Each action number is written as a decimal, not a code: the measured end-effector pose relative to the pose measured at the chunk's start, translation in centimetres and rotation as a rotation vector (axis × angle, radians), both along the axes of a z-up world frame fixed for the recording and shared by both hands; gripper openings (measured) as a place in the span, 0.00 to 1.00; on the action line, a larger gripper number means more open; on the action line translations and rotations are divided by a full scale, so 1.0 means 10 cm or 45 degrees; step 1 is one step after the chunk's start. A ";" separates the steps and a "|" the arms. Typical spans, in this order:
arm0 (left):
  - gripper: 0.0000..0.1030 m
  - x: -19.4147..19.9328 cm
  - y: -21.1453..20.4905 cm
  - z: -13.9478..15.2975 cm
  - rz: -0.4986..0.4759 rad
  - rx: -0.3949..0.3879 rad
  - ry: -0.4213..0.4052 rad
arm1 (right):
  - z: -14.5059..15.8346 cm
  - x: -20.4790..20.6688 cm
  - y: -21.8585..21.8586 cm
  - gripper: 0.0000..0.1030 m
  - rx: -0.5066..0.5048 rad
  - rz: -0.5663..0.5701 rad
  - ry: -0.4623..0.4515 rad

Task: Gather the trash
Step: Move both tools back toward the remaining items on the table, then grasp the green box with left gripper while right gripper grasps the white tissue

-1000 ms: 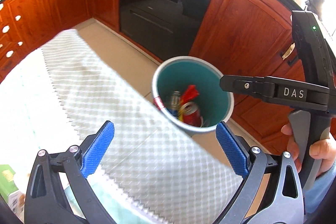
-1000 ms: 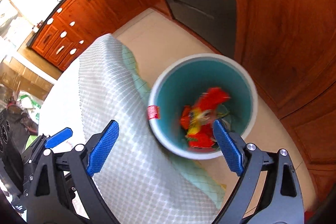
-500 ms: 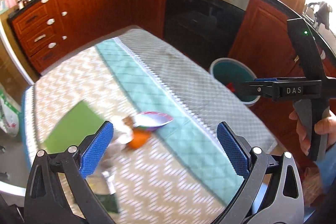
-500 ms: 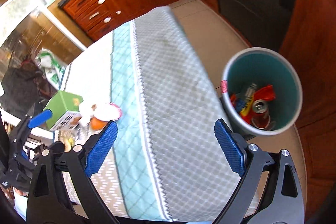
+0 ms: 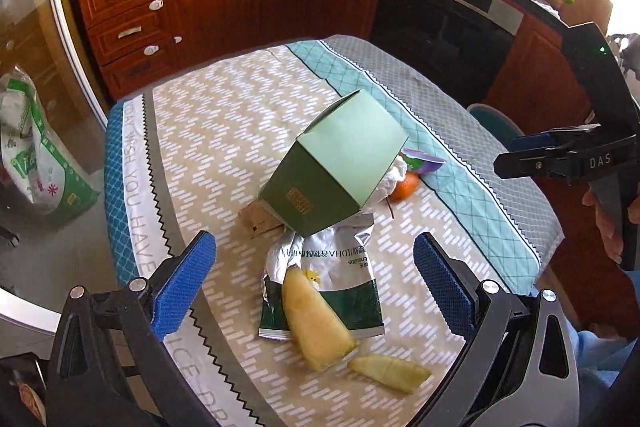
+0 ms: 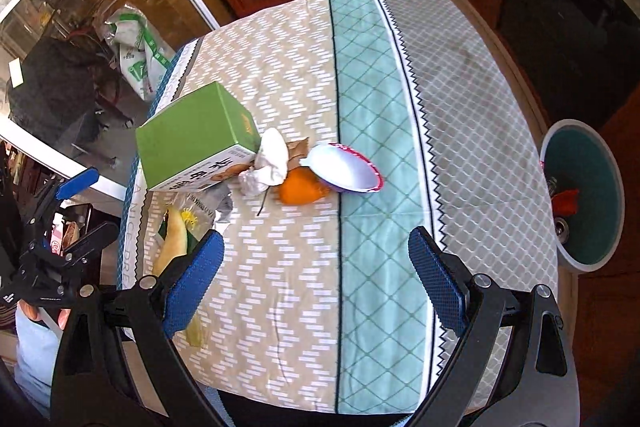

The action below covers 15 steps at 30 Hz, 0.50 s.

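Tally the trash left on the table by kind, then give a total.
Box: 1
Foil pouch: 1
Peel pieces: 2
Crumpled tissue: 1
Orange: 1
Cup: 1
Brown scrap: 1
Total: 8

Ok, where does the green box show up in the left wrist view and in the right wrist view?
Left wrist: the green box sits at picture centre, above the foil wrapper.
Right wrist: the green box lies left of centre, near the table's left edge.
Shared landmark: the orange fruit lies close beside the box in both views.
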<state>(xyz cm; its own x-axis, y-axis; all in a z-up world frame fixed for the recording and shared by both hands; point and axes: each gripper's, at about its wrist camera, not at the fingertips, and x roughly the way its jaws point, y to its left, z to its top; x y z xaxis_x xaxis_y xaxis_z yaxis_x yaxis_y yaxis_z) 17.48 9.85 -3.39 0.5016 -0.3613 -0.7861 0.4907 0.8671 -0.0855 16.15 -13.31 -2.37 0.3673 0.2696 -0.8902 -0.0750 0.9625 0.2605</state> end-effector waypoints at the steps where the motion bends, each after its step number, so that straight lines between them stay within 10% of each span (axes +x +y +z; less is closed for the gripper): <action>1: 0.96 0.02 0.00 -0.04 -0.011 -0.006 0.008 | 0.00 0.00 0.06 0.87 -0.004 0.005 0.002; 15: 0.96 0.55 -0.21 -0.52 -0.348 -0.013 0.100 | -0.24 0.16 0.26 0.87 -0.028 -0.068 0.099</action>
